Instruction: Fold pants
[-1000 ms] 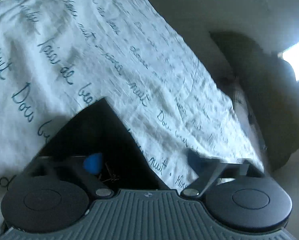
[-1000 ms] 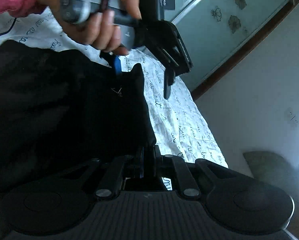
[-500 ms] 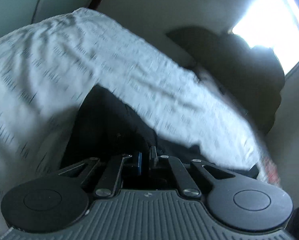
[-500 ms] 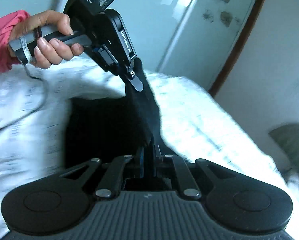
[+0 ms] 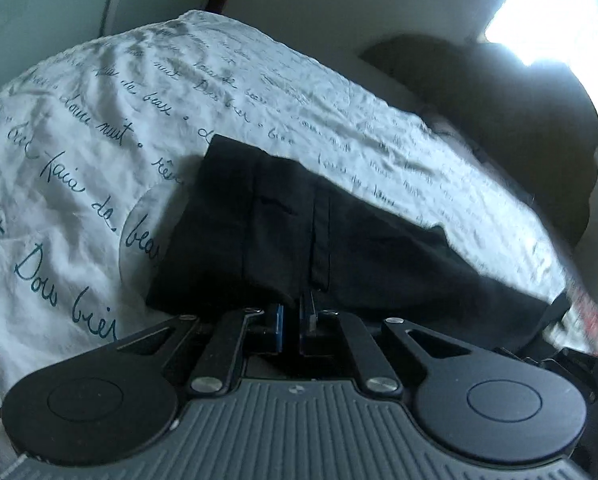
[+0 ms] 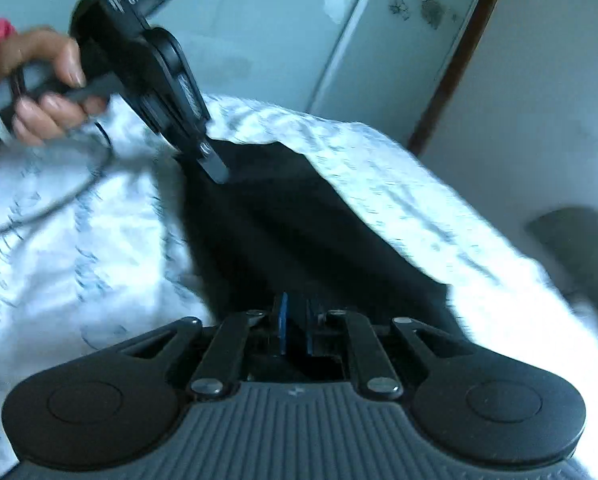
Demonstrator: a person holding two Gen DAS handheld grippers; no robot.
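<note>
Black pants (image 5: 299,220) lie stretched out on a white bedsheet with blue script (image 5: 79,140). My left gripper (image 5: 293,312) is shut on the near edge of the pants. In the right wrist view the pants (image 6: 299,232) run as a long dark strip away from my right gripper (image 6: 295,320), which is shut on their near end. The left gripper (image 6: 215,170), held by a hand, grips the far end of the same strip.
A dark cushion or chair (image 5: 499,92) sits beyond the bed's far edge under a bright window. A glass door with flower decals (image 6: 379,20) and a white wall stand behind the bed. A cable (image 6: 59,196) trails from the left gripper over the sheet.
The left gripper closed on the pants. Both grippers pulled apart, lowering the pants from a raised bunch into a long strip stretched flat over the sheet.
</note>
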